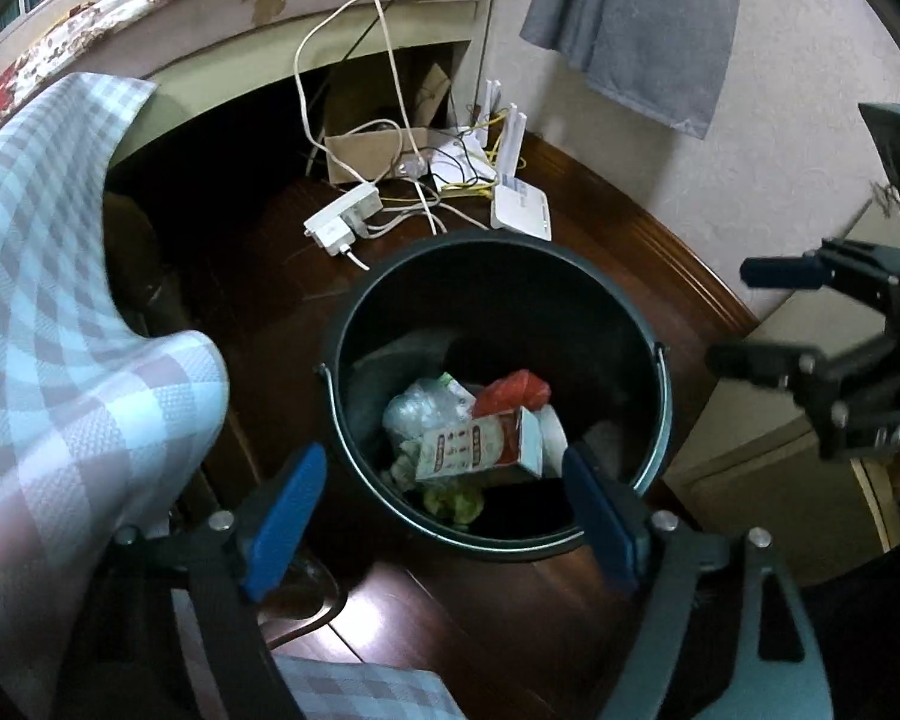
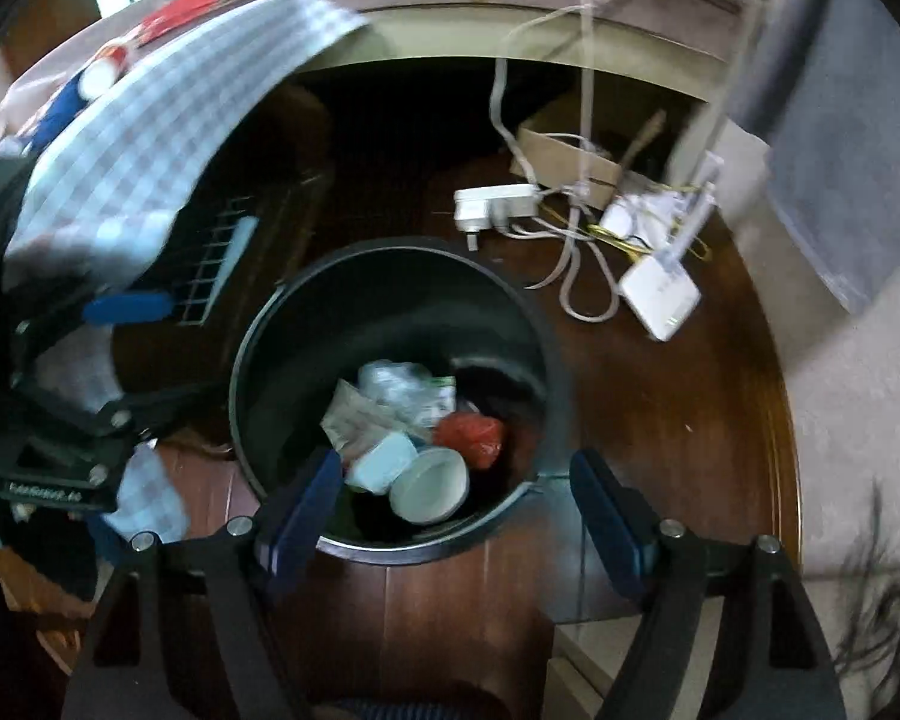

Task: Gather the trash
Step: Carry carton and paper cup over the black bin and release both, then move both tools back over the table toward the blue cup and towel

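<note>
A dark round trash bin (image 1: 654, 420) stands on the wooden floor; in the right wrist view its rim (image 2: 258, 372) shows too. Inside lie a milk carton (image 1: 480, 444), crumpled clear plastic (image 1: 420, 408), a red wrapper (image 1: 510, 390), a white cup (image 2: 429, 483) and a pale container (image 2: 384, 462). My left gripper (image 1: 444, 510) is open and empty, just above the bin's near rim. My right gripper (image 2: 456, 510) is open and empty, also above the near rim. Each gripper shows at the side of the other's view, the right gripper (image 1: 744, 312) and the left gripper (image 2: 132, 354).
A checked blue-and-white cloth (image 1: 60, 330) hangs at the left. A power strip (image 1: 345, 216), cables, a white router (image 1: 522, 210) and a cardboard box (image 1: 366, 150) lie on the floor behind the bin. A grey cloth (image 1: 636, 18) hangs on the wall.
</note>
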### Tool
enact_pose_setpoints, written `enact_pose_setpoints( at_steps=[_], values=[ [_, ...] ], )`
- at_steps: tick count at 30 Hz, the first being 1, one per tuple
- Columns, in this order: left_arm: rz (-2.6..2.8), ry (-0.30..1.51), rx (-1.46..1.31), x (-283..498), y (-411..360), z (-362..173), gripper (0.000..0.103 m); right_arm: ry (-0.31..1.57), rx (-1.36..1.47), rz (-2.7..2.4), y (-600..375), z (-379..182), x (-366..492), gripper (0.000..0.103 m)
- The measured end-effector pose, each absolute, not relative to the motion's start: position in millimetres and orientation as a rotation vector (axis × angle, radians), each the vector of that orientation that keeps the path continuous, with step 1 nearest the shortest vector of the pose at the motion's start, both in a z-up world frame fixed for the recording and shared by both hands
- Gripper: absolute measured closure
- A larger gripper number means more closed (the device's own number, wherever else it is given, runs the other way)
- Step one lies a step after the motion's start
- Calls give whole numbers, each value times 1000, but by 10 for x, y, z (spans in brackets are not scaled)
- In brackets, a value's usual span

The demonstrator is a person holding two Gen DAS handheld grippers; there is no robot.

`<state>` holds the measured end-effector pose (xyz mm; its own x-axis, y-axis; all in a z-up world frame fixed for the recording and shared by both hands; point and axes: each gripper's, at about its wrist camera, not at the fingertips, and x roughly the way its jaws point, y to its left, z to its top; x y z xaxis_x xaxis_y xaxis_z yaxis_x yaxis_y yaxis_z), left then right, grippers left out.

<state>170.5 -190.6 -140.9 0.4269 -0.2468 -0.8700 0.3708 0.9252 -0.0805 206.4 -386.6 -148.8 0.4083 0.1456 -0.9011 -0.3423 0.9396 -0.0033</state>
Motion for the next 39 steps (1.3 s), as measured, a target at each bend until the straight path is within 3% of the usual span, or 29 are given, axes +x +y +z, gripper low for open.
enact_pose_setpoints(
  at_steps=[3,21,39],
  values=[
    [-384,1049,142,1675,-1939,-1365,15,1095,-192,281,-3895,-1457,2061,0],
    [-399,886,164,1550,-1977,-703,12,965,-141,238,-3976,-994,1842,0],
    [-256,783,71,1363,-1091,-256,12,785,-161,286,-3257,-144,1622,0]
  ],
)
